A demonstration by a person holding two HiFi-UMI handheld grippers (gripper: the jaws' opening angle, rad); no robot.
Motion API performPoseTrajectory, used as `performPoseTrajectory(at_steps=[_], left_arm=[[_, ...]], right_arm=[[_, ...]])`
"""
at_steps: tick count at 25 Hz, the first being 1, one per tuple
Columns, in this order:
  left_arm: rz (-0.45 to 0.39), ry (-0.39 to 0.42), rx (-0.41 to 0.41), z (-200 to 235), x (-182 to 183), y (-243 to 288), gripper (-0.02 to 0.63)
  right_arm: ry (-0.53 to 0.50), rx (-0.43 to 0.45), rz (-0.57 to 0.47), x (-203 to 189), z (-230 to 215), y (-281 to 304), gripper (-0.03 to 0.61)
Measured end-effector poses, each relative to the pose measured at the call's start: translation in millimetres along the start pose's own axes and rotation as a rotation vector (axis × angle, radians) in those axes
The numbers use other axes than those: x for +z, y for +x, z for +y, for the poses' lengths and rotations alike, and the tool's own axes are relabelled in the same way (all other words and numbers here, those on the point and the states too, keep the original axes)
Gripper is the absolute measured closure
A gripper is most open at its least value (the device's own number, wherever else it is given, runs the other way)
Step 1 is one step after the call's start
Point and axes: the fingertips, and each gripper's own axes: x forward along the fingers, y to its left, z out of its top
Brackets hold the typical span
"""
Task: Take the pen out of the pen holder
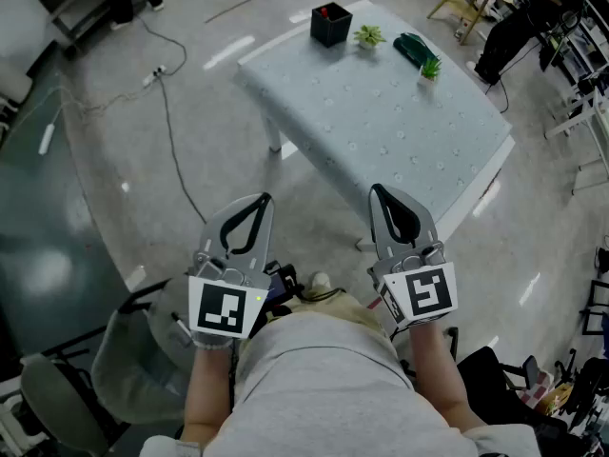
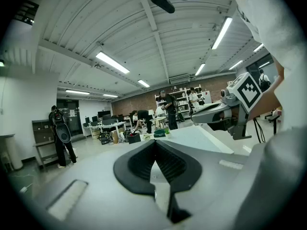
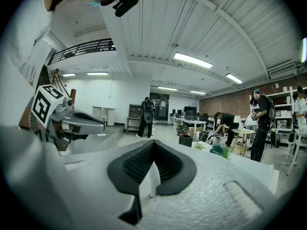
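We hold both grippers low, in front of the body, short of the near edge of the surface [image 1: 381, 131]. The left gripper [image 1: 264, 199] is closed, its tips meeting with nothing between them. The right gripper [image 1: 377, 190] is likewise closed and empty. They sit side by side, apart, both pointing roughly level toward the surface.

The black pen holder [image 1: 330, 25] stands upright at the far corner of the surface, well ahead of both grippers and between their lines. Something red [image 1: 324, 11] shows at its top; it is too small for us to confirm as the pen.

To the right of the holder, also far ahead of the grippers, are a small plant [image 1: 368, 36], a dark green case [image 1: 414, 49] and a second small plant [image 1: 430, 68].
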Motion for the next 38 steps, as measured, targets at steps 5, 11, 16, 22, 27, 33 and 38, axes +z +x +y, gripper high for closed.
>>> performPoseTrajectory(at_steps=[5,11,16,22,27,33,38], left_arm=[[-0.001,0.006,-0.003,0,0,2,0.603],[-0.003,0.005,-0.005,0,1,2,0.603],[-0.003,0.008,-0.005,-2,2,3,0.603],[0.002,0.010,0.000,-3,2,6,0.603],[0.002,0.011,0.012,-5,5,8,0.603],[-0.009,0.011,0.014,-14,12,18,0.603],[-0.017,0.017,-0.007,-24,19,32,0.603]], right_arm=[[-0.012,-0.001,0.002,2,-1,1,0.586],[-0.011,-0.002,0.003,2,-1,0,0.586],[0.036,-0.015,-0.012,3,-6,-1,0.586],[0.081,-0.018,-0.021,2,-11,-1,0.584],[0.096,0.015,-0.016,1,-11,-1,0.517],[0.087,0.038,-0.022,-2,-16,-2,0.495],[0.095,0.008,-0.027,-6,-36,-11,0.491]])
